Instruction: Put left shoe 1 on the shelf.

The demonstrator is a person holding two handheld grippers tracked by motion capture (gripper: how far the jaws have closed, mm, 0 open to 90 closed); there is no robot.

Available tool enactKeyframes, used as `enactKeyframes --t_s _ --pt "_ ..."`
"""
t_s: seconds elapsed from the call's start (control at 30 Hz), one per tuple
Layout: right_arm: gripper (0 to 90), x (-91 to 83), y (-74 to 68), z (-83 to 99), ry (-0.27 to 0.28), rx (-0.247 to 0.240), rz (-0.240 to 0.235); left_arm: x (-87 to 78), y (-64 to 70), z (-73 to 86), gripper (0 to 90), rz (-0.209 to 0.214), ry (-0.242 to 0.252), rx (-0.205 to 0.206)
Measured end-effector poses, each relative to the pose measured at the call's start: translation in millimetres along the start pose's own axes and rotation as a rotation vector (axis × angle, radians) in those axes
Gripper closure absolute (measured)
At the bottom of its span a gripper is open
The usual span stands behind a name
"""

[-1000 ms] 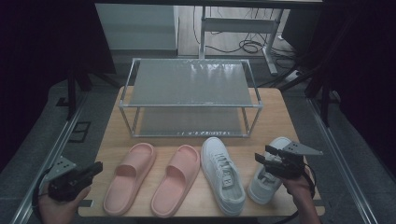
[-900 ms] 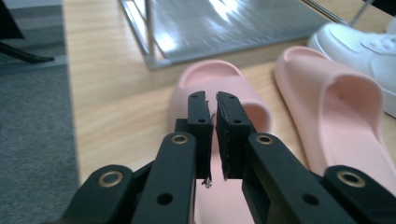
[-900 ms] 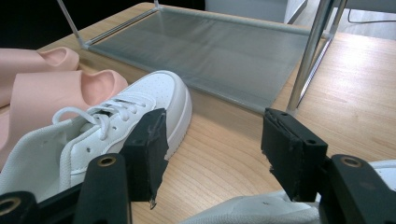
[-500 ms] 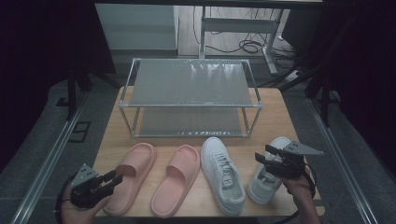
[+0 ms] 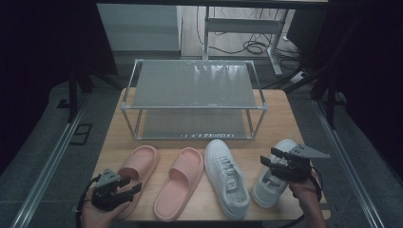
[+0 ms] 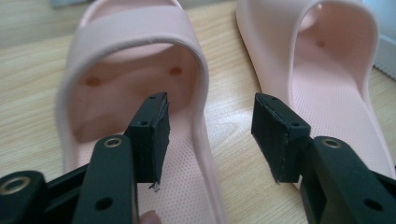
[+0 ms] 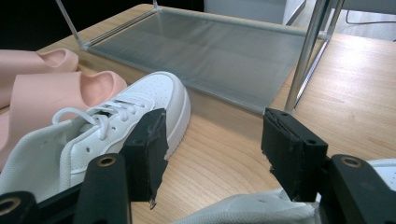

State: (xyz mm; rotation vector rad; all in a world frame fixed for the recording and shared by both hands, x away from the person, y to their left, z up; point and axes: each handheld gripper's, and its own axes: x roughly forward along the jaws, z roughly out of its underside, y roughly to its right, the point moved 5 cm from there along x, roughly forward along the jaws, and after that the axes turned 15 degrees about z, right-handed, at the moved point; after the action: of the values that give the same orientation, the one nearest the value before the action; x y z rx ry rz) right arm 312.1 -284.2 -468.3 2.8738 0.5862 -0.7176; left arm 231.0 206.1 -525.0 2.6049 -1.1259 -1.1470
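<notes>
Two pink slippers lie side by side, the left one (image 5: 138,168) and the right one (image 5: 178,183). Right of them are two white sneakers, one (image 5: 228,178) in the middle and one (image 5: 275,178) at the far right. My left gripper (image 5: 132,185) hovers at the left slipper's heel. In the left gripper view it (image 6: 210,135) is open, its jaws either side of the left slipper's (image 6: 135,70) right wall, with the other slipper (image 6: 327,70) beside. My right gripper (image 5: 267,159) is open above the far-right sneaker (image 7: 252,210), with nothing between its jaws (image 7: 212,149).
A two-shelf metal rack (image 5: 192,85) stands at the back middle of the wooden table (image 5: 280,123); its lower shelf (image 7: 224,51) lies just beyond the middle sneaker (image 7: 116,126). Table edges are close at the front and on both sides.
My left gripper has come in from the table's left front corner to the heel of the left pink slipper. The right gripper has stayed over the far-right sneaker.
</notes>
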Motion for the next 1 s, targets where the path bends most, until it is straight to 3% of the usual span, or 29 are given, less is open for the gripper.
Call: enactKeyframes --t_s 0.27,0.63,1.0 --pt "41.3 -1.3 0.1 -1.0 0.005 0.000 0.000 13.1 -2.5 -2.7 49.1 -0.011 -0.017 -0.001" --pt "41.3 -1.6 0.4 -1.1 0.005 -0.001 0.000 29.8 -9.8 -9.6 59.0 -0.045 -0.037 0.004" --pt "41.3 -1.1 0.8 -0.7 0.003 0.002 0.001 38.2 -11.7 -13.9 78.1 -0.070 -0.040 0.027"
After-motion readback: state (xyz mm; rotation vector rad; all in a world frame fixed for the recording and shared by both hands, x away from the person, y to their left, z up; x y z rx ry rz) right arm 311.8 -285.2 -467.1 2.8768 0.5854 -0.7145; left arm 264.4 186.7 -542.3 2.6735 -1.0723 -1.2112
